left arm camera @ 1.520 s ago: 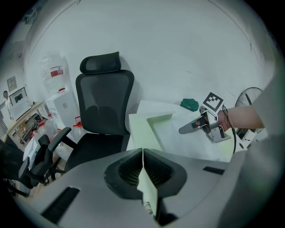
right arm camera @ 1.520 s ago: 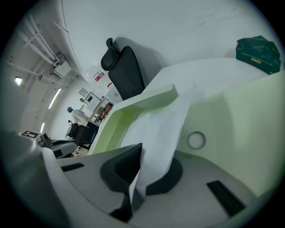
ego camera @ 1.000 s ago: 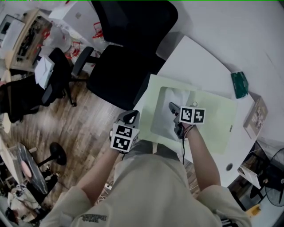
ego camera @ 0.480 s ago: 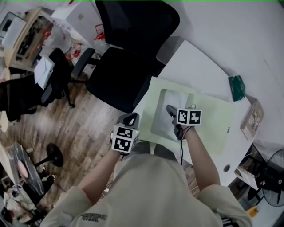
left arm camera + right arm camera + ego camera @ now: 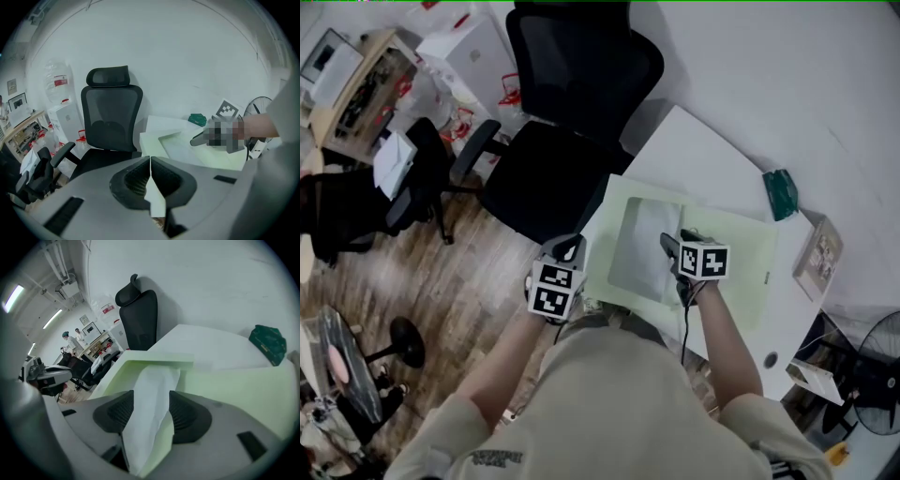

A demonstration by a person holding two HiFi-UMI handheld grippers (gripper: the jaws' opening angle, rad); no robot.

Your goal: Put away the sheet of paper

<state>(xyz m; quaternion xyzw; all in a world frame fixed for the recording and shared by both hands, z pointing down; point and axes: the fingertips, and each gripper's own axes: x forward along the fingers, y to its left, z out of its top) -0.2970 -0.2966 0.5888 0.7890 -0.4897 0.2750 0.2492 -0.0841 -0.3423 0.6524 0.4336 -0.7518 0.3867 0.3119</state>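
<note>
Green folder (image 5: pixel 741 255) edge clamped in L gripper (image 5: pixel 150 164), prob. to steady it; R gripper (image 5: pixel 151 403) opening round white paper (image 5: pixel 645 246), releasing it inside.

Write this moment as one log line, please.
left gripper: shut on folder | right gripper: jaws opening, paper between them | folder: on table

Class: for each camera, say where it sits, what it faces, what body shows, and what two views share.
Head view: on the head, facing down at table; forearms, left gripper, right gripper show.
Left gripper view: on it, facing the chair; jaws shut on folder.
Right gripper view: on it, facing the paper between opening jaws.
Gripper views share chair, folder.
</note>
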